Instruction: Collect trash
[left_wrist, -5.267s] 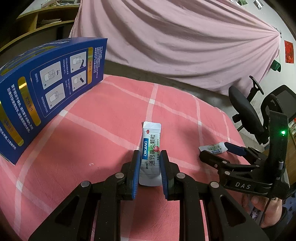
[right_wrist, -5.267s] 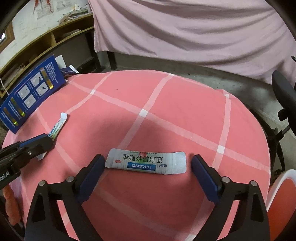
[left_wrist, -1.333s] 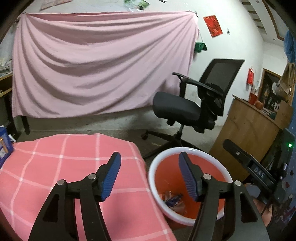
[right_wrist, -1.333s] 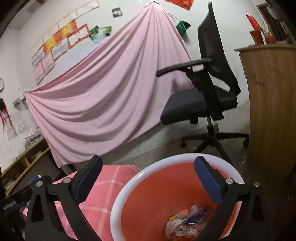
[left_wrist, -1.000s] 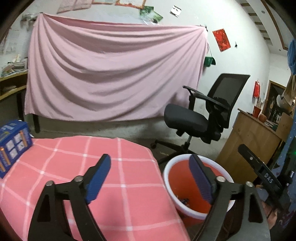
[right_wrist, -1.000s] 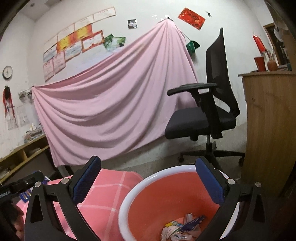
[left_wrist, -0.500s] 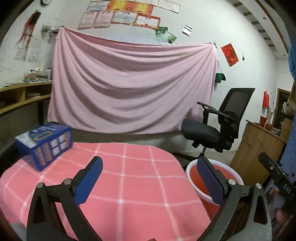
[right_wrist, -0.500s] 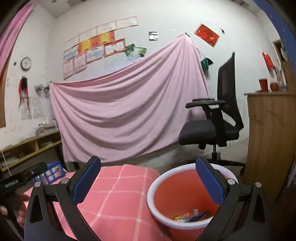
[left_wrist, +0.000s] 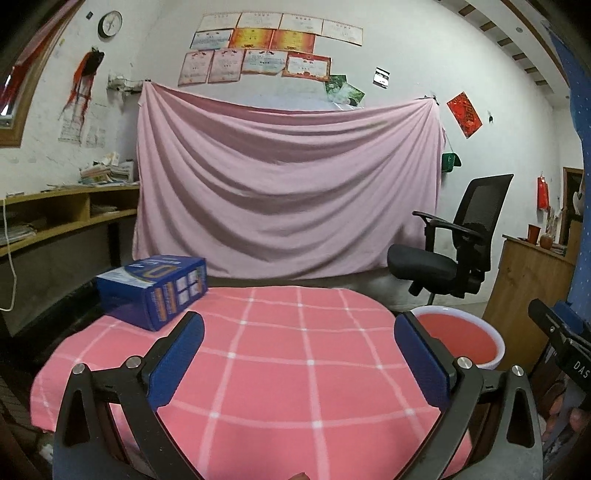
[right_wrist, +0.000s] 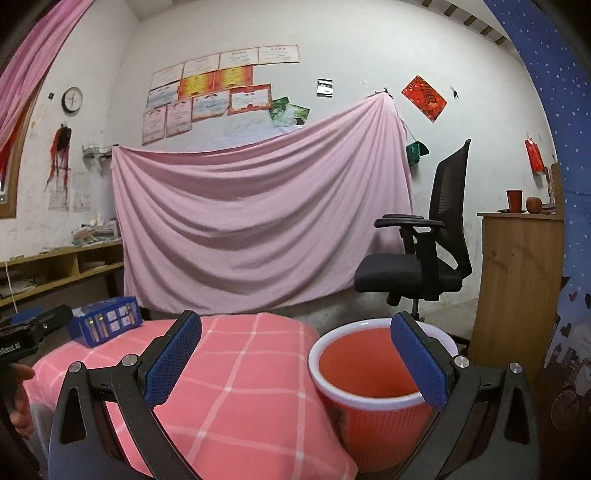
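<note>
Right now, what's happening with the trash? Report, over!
Both grippers, left gripper and right gripper, open and empty. No trash seen on the tablecloth. Red bin beside it. Blue box remains.

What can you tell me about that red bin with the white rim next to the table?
The red bin is a round, open-topped bucket that looks like plastic, with a ribbed red outer wall, a smooth red inside and a thick white rim. It stands upright, low beside the table with the pink checked cloth, its rim below the tabletop. From these angles its bottom is hidden, so its contents cannot be seen. Nothing grips it. The office chair stands behind it.
</note>
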